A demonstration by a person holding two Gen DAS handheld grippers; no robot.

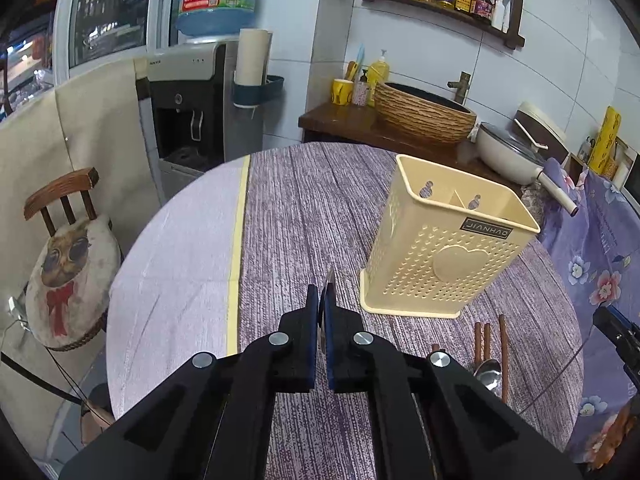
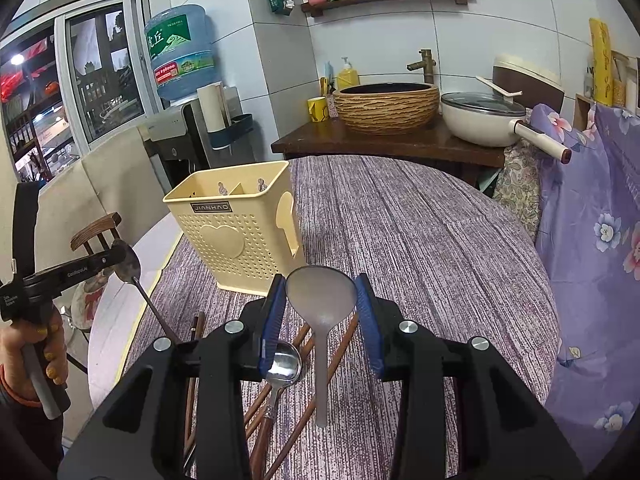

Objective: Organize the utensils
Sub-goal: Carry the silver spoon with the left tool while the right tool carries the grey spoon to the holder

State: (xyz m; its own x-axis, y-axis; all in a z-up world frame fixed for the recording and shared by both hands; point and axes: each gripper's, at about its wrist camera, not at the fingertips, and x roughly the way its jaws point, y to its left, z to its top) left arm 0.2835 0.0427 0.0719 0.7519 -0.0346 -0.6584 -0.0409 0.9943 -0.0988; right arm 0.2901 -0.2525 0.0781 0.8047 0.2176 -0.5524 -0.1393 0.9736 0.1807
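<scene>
A cream perforated utensil holder (image 1: 448, 248) (image 2: 236, 232) stands upright on the purple tablecloth (image 1: 304, 216). My left gripper (image 1: 321, 300) (image 2: 120, 258) is shut on a metal spoon (image 1: 331, 280) (image 2: 129, 266), seen edge-on between the blue pads. The spoon is in the air left of the holder, its thin handle slanting down. My right gripper (image 2: 321, 300) is shut on the bowl of a translucent grey spoon (image 2: 322, 292), whose handle points back toward the camera. Below it on the cloth lie a wooden-handled metal spoon (image 2: 284, 364) (image 1: 490, 372) and several brown chopsticks (image 2: 340, 348) (image 1: 502, 344).
A person's hand (image 2: 52, 352) grips the left tool's handle. A wooden chair (image 1: 64, 200) stands left of the round table. Behind the table are a water dispenser (image 1: 188, 100), a counter with a woven basin (image 1: 424, 112) and a white lidded pan (image 2: 484, 120). Flowered fabric (image 2: 592, 216) hangs at the right.
</scene>
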